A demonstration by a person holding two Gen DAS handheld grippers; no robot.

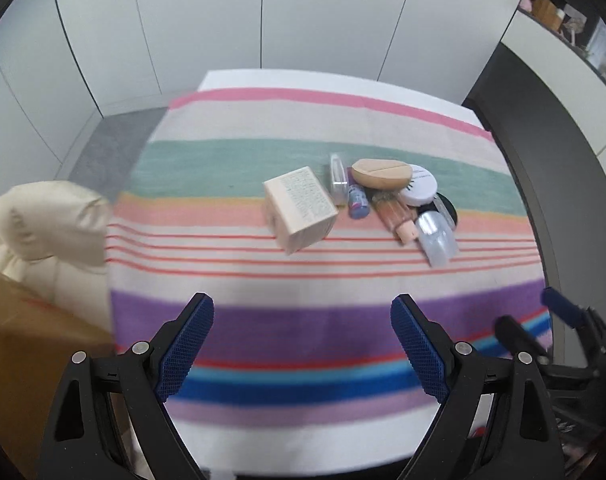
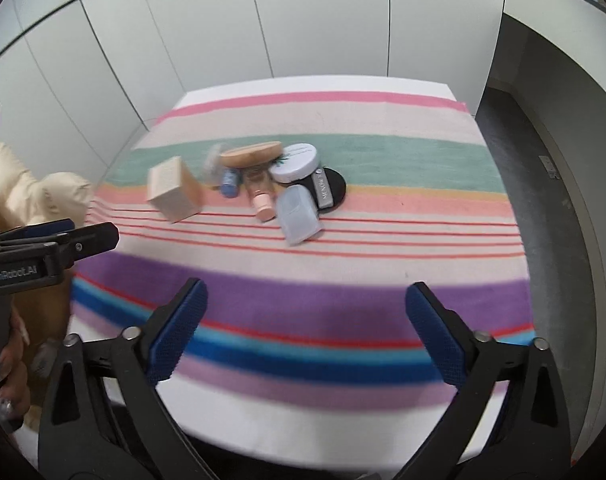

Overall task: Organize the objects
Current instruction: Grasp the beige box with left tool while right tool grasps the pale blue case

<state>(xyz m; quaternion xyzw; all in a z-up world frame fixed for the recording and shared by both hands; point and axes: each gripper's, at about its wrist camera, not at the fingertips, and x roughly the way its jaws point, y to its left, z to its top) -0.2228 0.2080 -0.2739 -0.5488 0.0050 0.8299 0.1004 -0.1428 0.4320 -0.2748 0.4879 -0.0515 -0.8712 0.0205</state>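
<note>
A heap of cosmetics lies on the striped cloth [image 1: 303,320]. It has a beige box [image 1: 301,208], a tan sponge puff [image 1: 381,174], a white round jar [image 1: 421,186], a peach bottle [image 1: 397,218], a small blue bottle [image 1: 357,200], a clear tube [image 1: 337,178] and a frosted clear bottle [image 1: 437,238]. In the right wrist view I see the box [image 2: 175,196], the puff [image 2: 251,154], the jar [image 2: 297,162], a black compact [image 2: 331,190] and the frosted bottle [image 2: 299,220]. My left gripper [image 1: 303,344] is open and empty above the near stripes. My right gripper [image 2: 307,332] is open and empty, short of the heap.
A cream padded cushion [image 1: 51,220] and a brown surface [image 1: 27,344] lie left of the table. White wall panels stand behind. A dark curved counter [image 1: 543,140] runs along the right. The left gripper also shows in the right wrist view [image 2: 91,236].
</note>
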